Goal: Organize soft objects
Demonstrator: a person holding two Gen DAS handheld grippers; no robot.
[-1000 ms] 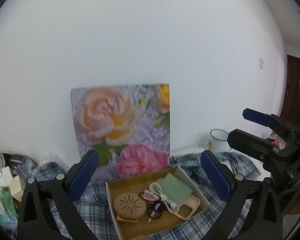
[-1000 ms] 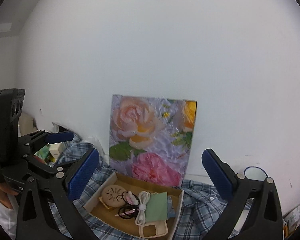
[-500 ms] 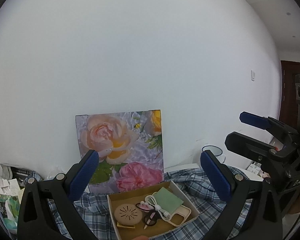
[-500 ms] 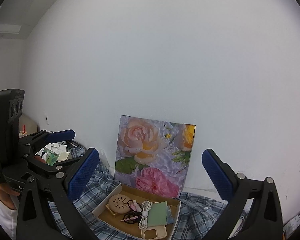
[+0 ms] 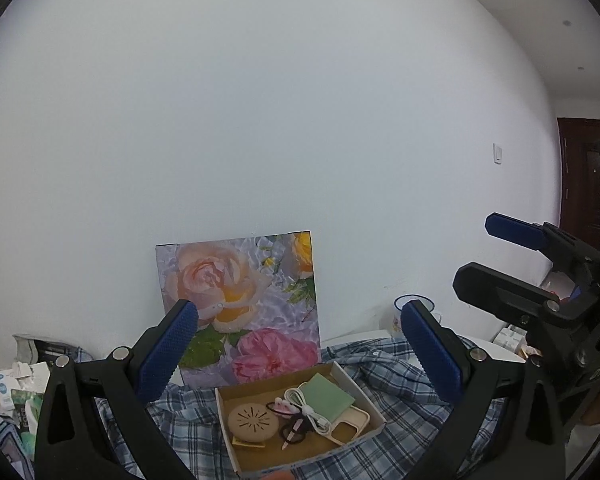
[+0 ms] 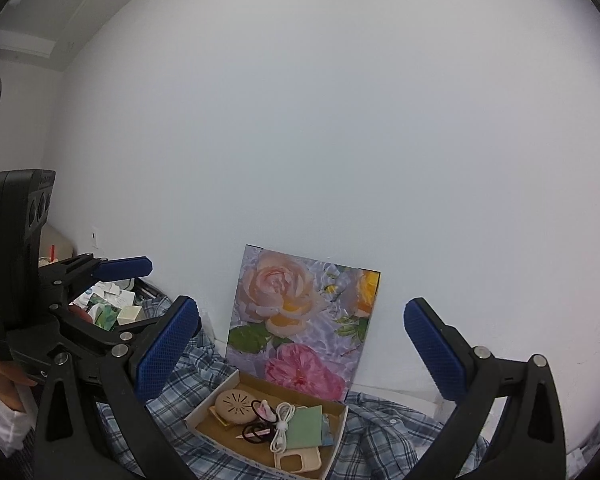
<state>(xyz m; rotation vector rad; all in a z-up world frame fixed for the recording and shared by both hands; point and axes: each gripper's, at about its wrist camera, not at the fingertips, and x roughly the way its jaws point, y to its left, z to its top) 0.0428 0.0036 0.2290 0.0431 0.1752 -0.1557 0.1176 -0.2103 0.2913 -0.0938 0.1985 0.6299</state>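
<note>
Both held high above the cardboard box (image 5: 300, 420): left tool (image 5: 298, 354) and right tool (image 6: 302, 350) spread wide, grasping nothing; plaid shirt (image 6: 400, 436) under the box.

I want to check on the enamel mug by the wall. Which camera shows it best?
The left wrist view: the mug stands by the wall behind the checked shirt, partly hidden by a tool finger. The right wrist view does not show it.
</note>
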